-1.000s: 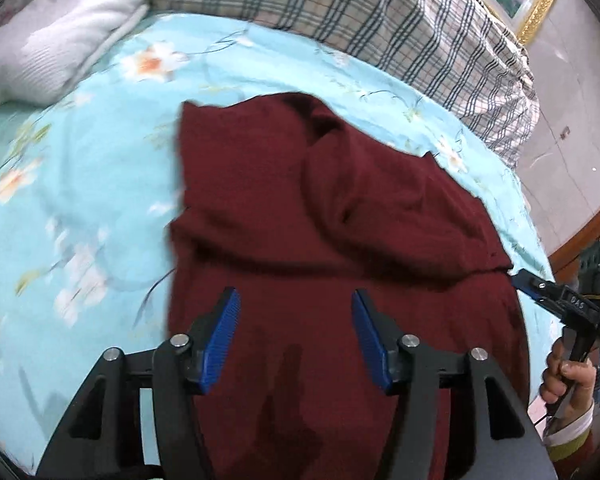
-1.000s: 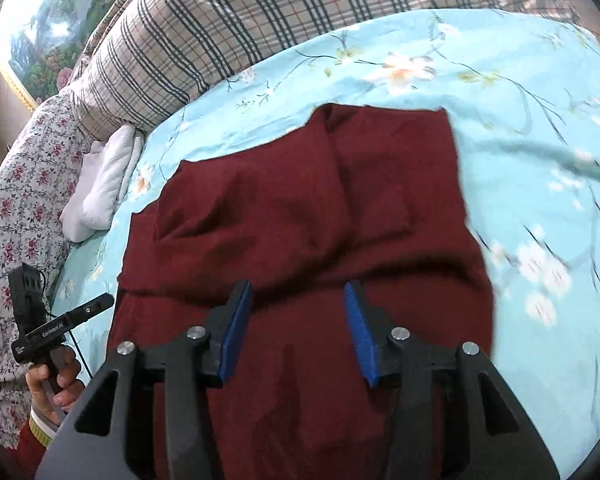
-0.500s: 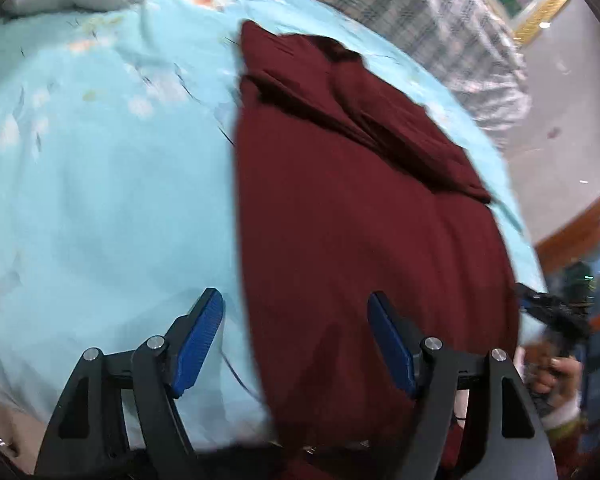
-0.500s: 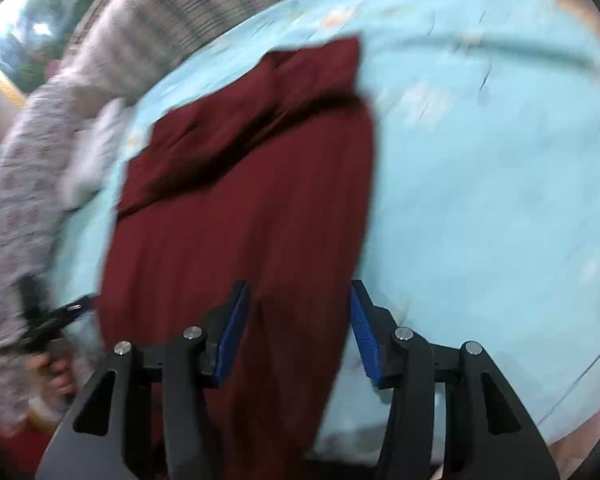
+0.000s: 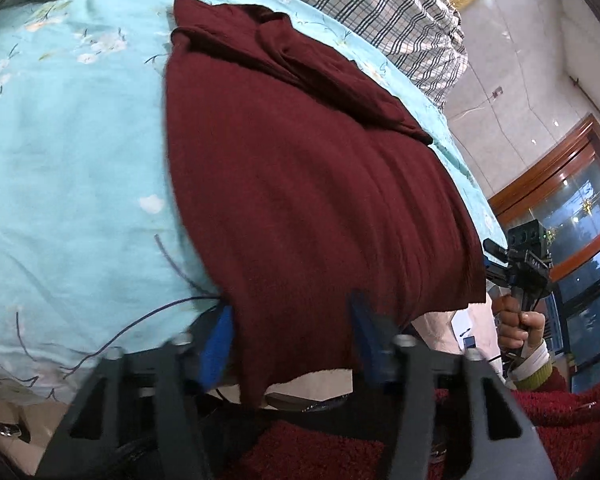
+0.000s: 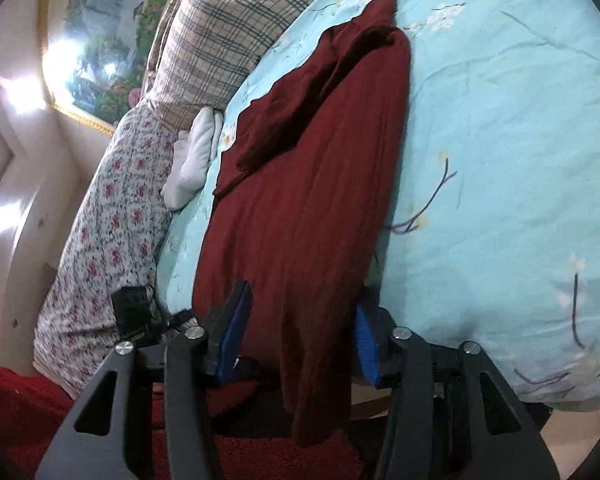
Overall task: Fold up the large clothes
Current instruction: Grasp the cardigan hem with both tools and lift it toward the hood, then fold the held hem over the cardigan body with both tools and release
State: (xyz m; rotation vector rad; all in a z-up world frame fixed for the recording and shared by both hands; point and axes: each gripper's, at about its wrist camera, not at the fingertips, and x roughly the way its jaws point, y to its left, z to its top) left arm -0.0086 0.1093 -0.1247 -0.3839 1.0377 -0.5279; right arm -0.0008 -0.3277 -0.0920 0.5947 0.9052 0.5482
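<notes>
Both tongs open: left tongs and right tongs each straddling, not clamped on, a bottom corner of the maroon garment hanging off the bed edge. Beyond the tongs, sleeves seemingly already folded in over the top part. Probably about midway: hem still to be gripped and carried up toward the collar.

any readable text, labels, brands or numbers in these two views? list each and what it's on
None can be read.
Other tool's camera mount, left wrist view: pale marking, too blurred to read.
White card below the maroon garment: small mark, too small to read.
Black box in the right wrist view: no legible lettering.
Bedding and painting: patterns only.
</notes>
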